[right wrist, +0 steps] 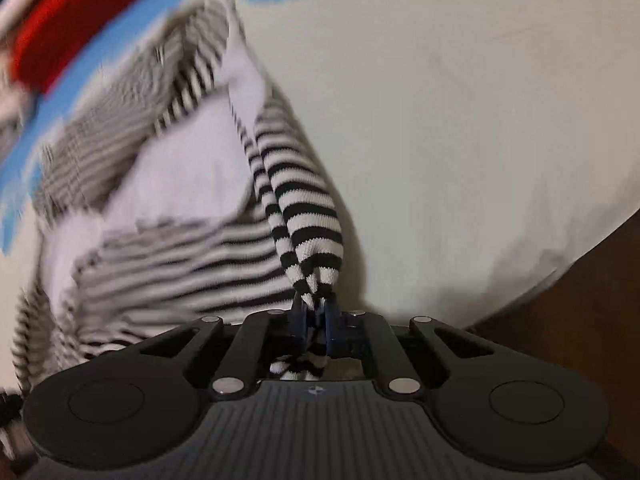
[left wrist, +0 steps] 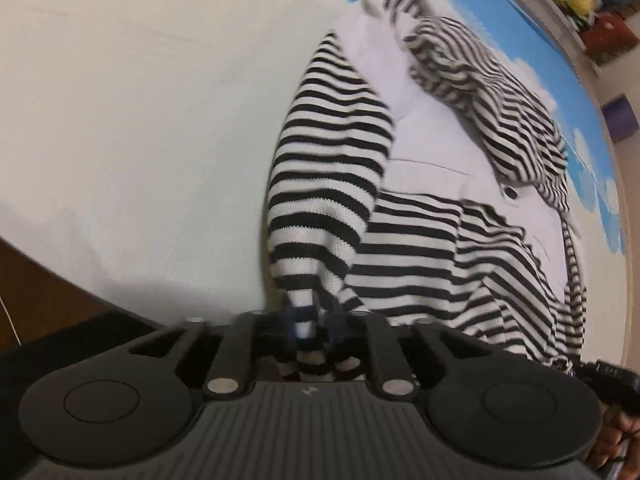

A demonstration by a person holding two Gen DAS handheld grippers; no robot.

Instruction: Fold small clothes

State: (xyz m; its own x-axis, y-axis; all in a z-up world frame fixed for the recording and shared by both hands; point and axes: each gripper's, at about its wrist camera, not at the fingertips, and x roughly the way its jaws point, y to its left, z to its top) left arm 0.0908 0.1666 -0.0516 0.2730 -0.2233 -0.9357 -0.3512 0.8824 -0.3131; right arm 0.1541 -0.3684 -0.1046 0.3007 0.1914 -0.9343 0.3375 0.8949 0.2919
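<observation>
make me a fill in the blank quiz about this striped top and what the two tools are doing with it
1. The garment has black and white ____.
2. The left tool is ____ on the garment's fabric.
3. The right tool pinches the same ____.
4. Beyond the garment lies something bright ____.

Missing words: stripes; shut; garment; red
</observation>
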